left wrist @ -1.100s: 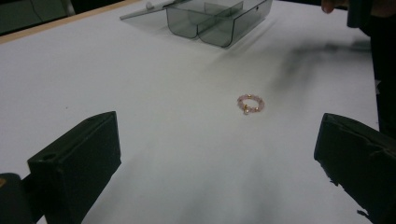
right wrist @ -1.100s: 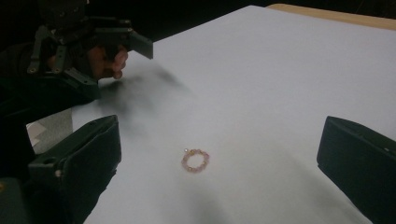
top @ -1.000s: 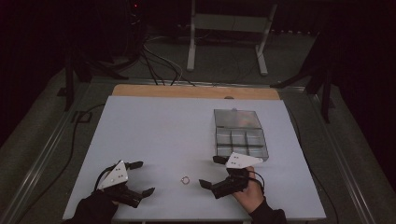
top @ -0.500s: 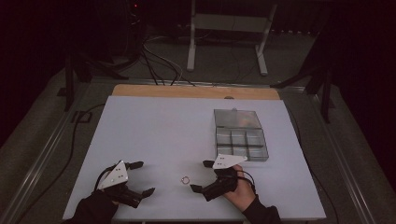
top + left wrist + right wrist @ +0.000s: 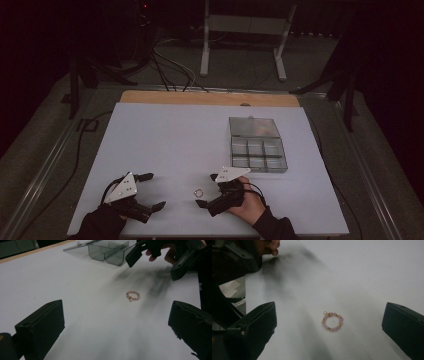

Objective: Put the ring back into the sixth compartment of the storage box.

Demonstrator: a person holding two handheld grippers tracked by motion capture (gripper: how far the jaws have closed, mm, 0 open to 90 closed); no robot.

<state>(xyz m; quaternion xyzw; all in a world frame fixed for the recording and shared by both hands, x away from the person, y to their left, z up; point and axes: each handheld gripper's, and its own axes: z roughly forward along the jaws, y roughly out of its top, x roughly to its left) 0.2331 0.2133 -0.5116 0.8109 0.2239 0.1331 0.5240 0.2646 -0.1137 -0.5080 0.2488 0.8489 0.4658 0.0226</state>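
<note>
A small bracelet of pink and gold beads [image 5: 198, 192] lies flat on the white table [image 5: 170, 145] near its front edge. My right gripper [image 5: 206, 190] is open just to its right, one jaw on either side of the ring's line. In the right gripper view the bracelet [image 5: 332, 321] sits between the wide-apart jaws of that gripper [image 5: 330, 315], untouched. My left gripper [image 5: 154, 190] rests open farther left, facing the bracelet [image 5: 133, 295], with nothing between the jaws of that gripper [image 5: 117, 315]. Beyond the bracelet in the left gripper view is the right gripper [image 5: 157, 263].
A clear plastic compartment box [image 5: 258, 154] stands to the right of centre with its lid [image 5: 252, 126] laid open behind it. A wooden strip [image 5: 210, 98] runs along the table's far edge. Cables and stand legs are on the floor beyond.
My right gripper has moved left from near the box to the bracelet, which now lies at its open jaws. The left gripper and the bracelet have stayed put.
</note>
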